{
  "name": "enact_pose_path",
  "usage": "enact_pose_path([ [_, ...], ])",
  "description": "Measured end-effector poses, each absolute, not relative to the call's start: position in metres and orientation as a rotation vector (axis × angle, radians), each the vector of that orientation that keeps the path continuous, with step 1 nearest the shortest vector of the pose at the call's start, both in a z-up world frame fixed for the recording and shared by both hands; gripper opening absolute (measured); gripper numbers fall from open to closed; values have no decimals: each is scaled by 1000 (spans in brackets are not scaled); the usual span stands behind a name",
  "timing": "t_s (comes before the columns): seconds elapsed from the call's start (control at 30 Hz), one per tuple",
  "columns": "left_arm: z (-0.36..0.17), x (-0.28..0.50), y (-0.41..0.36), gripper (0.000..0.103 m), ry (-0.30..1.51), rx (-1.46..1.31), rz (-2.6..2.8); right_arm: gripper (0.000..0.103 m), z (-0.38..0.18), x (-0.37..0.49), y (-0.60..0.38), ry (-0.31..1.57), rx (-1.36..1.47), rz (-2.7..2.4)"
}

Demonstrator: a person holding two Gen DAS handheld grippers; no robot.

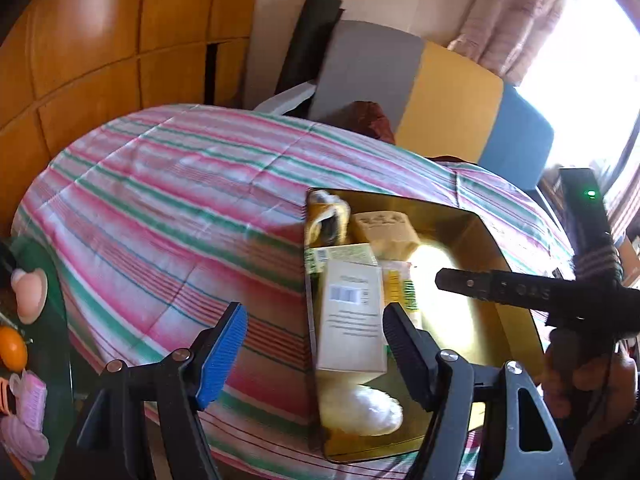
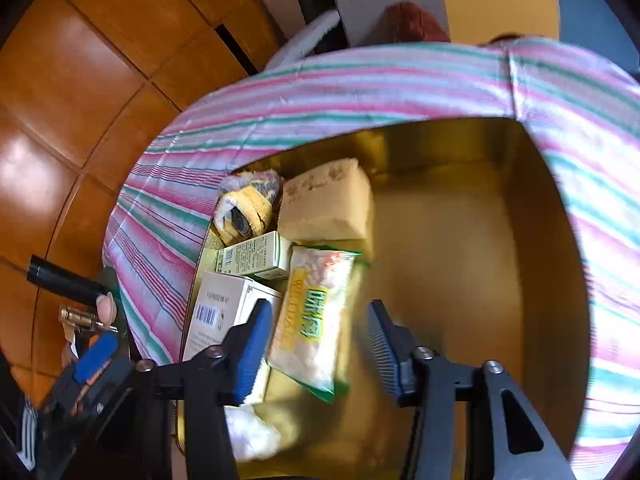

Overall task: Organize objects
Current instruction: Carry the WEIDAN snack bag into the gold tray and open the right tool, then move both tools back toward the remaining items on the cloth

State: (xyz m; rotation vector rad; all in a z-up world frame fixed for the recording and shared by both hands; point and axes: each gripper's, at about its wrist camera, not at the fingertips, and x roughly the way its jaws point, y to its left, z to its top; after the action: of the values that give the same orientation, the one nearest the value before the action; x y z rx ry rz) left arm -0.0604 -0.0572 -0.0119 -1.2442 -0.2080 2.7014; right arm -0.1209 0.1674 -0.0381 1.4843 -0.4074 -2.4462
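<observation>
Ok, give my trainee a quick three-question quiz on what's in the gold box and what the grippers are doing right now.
1. True or false: the right gripper is clamped on the snack packet.
2. What lies at the far left corner of the gold box? A) rolled yellow cloth B) orange fruit C) pink hair roller
3. Fill in: the white carton with a barcode lies next to the ____ wall of the box, as the right wrist view shows it.

Key:
1. False: its jaws stand apart above the packet, pads off it.
2. A, the rolled yellow cloth.
3. Left.

The left gripper is open too, holding nothing.
</observation>
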Motion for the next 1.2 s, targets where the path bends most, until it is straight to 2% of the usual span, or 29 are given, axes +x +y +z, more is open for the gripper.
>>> enact_pose_path([
  [0.1,-8,-58,-44,71,-172,-1231,2684,60,-25,-105,182,-362,1435,-2501],
  [0.43,-1,-49,5,71,-34,-1202,2616,65,-6,-54,248,-300,1379,-2670],
  [1.0,6,-42,100,71,171,-1147,2458,71,9,1,431,-483,1376,-3036],
  [1.2,6,-42,138,71,221,-1139,2400,72,-5,18,504,-578,1378,-3217],
])
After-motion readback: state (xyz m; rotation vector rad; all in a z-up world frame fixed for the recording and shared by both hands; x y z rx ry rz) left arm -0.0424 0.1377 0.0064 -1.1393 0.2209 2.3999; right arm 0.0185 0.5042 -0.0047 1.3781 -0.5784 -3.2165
